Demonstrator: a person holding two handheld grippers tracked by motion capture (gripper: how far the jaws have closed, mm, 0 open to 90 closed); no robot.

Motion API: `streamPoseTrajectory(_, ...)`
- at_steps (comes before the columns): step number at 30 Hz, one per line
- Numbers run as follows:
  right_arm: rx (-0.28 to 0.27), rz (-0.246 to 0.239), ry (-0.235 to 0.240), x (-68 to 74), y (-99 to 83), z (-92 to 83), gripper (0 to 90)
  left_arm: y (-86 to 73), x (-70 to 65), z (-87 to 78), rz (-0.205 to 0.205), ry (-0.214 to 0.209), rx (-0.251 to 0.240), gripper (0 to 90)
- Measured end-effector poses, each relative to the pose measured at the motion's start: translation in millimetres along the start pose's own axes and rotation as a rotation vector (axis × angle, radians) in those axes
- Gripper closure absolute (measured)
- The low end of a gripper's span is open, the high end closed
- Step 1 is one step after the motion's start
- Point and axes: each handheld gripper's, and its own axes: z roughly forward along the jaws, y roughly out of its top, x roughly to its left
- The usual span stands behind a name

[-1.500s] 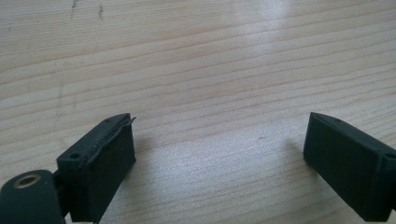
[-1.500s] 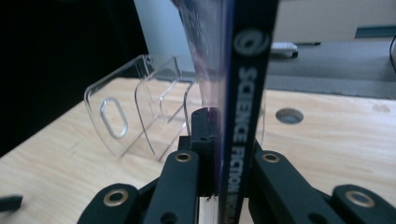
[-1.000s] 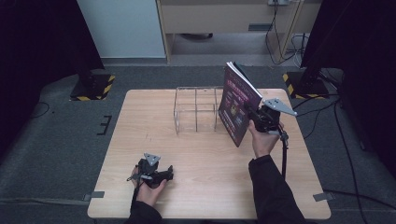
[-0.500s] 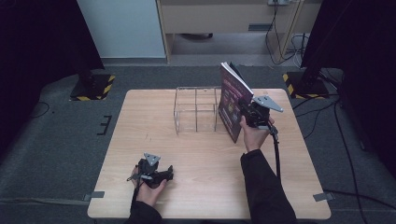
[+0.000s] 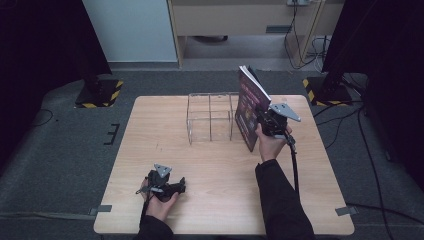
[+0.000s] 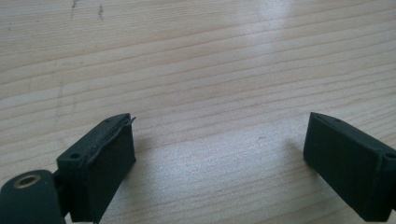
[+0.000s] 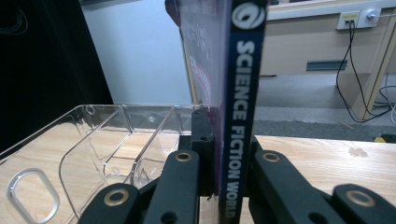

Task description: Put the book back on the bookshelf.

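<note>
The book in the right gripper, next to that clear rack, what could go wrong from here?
1. The right gripper pinches the book only low on its spine, so the tall, tilted book could swing or slip as it moves.
2. The book's lower edge sits close to the clear rack; it might catch a divider or the outer wall and push the light rack across the table.
3. The left gripper rests open, far from the rack, so nothing steadies it.
</note>
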Motion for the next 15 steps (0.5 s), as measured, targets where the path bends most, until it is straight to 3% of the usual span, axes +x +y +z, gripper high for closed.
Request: streamPoseTrajectory(15, 0.013, -0.024, -0.012, 1.1, -5.3, -0.7, 83.0, 0.0, 0.0, 0.0, 0.000, 0.000, 0.000, 8.0)
